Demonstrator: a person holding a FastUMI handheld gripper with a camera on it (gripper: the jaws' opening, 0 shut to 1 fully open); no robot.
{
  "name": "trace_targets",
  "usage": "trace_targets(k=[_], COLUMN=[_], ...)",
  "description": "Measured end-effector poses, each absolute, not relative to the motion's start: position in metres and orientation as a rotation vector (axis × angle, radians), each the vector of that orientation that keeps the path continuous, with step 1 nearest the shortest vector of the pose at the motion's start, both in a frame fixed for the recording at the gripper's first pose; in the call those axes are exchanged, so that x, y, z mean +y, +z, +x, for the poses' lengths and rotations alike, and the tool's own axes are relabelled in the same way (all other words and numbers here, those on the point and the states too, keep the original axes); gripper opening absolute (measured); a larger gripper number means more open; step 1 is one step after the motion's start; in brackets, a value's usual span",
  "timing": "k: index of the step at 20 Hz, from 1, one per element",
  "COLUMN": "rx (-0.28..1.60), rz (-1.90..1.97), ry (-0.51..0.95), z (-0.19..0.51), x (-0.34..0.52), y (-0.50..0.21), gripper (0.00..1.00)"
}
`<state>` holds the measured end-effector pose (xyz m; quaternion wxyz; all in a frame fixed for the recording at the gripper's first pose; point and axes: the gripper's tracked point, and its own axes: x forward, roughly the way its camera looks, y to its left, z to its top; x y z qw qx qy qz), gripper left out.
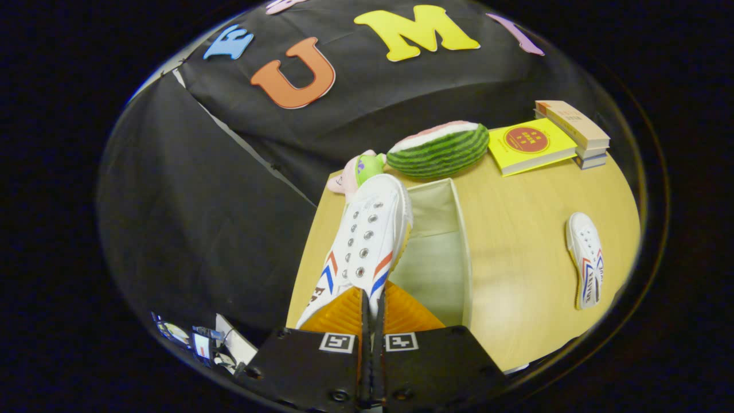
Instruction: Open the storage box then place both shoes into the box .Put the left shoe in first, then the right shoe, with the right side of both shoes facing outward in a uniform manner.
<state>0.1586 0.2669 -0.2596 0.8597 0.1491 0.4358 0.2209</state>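
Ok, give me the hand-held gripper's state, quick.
Hand-held gripper: closed on the white shoe, holding it over the open storage box.

The camera sits on the tool (371,304), very close behind a shoe (367,241) pinched between its fingers, and looks forward and down over the open box (441,252) and table (522,229) toward the far wall.

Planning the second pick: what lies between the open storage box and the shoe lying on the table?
In the gripper view, only bare wooden table lies between the storage box and the lying shoe. The tongs are shut on the other shoe above the box.
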Motion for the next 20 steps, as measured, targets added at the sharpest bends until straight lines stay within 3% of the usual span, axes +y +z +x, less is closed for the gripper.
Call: trace_targets(k=[6,10,11,15,20], rx=[0.902,0.894,0.906,0.861,0.803], rz=[0.278,0.331,0.349,0.279,0.156], ry=[0.478,0.518,0.541,0.443,0.417], z=[0.163,0.161,0.159,0.167,0.164], x=[0.297,0.302,0.308,0.277,0.233], y=[-0.288,-0.289,-0.29,-0.283,-0.263], gripper=[0.07,0.13,0.21,1.0,1.0])
